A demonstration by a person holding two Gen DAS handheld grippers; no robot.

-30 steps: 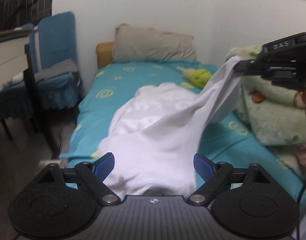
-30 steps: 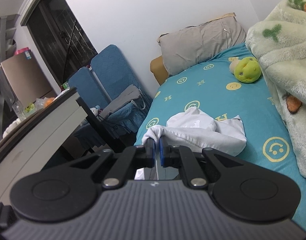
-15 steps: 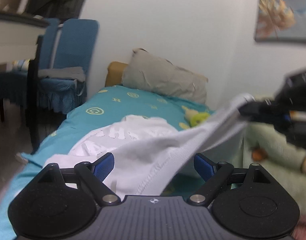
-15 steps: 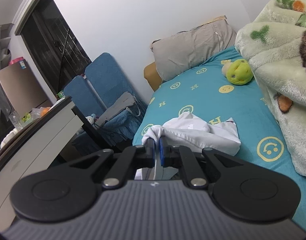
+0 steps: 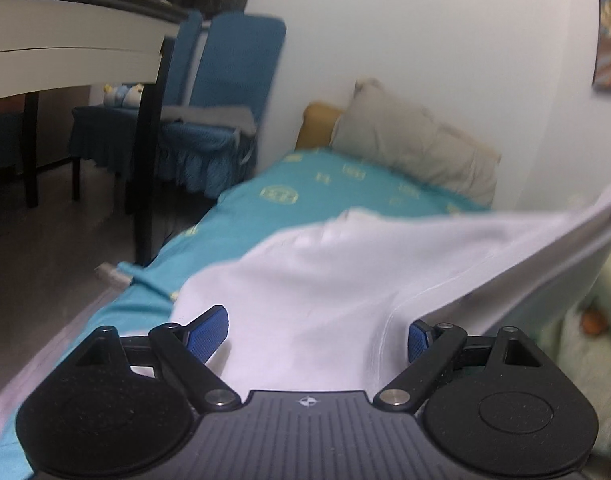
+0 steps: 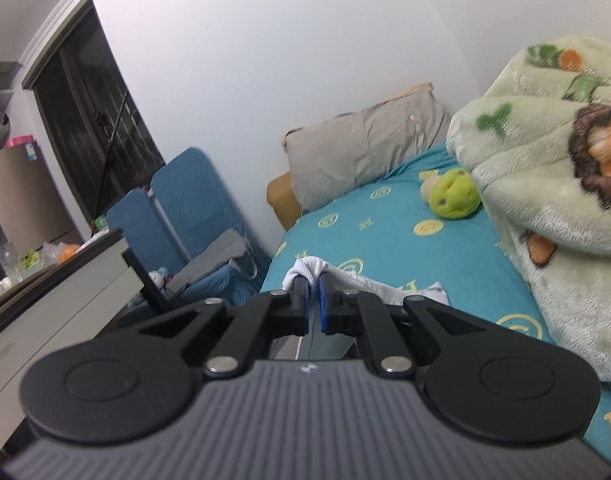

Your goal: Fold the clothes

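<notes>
We have the white garment [image 5: 317, 288] draped on the teal bed [image 5: 289, 184], with one edge lifted and stretched up to the right of our left gripper [image 5: 317, 330]. Its fingers [image 5: 207, 330] stand wide apart with cloth lying between them, but the pads do not press on it, so nothing is held there. Our right gripper [image 6: 312, 304] is pinched shut on a bunched hem of the same garment [image 6: 309, 266], which spills ahead of its fingertips onto the sheet.

The taut fold runs from just inside the left gripper's right finger up and away to the right, so the long axis lies across our fingers, slanting. The left gripper is the nearer to the free hem, we judge, and closing on that edge looks like the coming move.

Ahead of the fingers the bed is bare up to the grey pillow [image 5: 417, 148]; the green blanket [image 6: 545, 200] crowds the right side, and the bed's edge drops off to the left
</notes>
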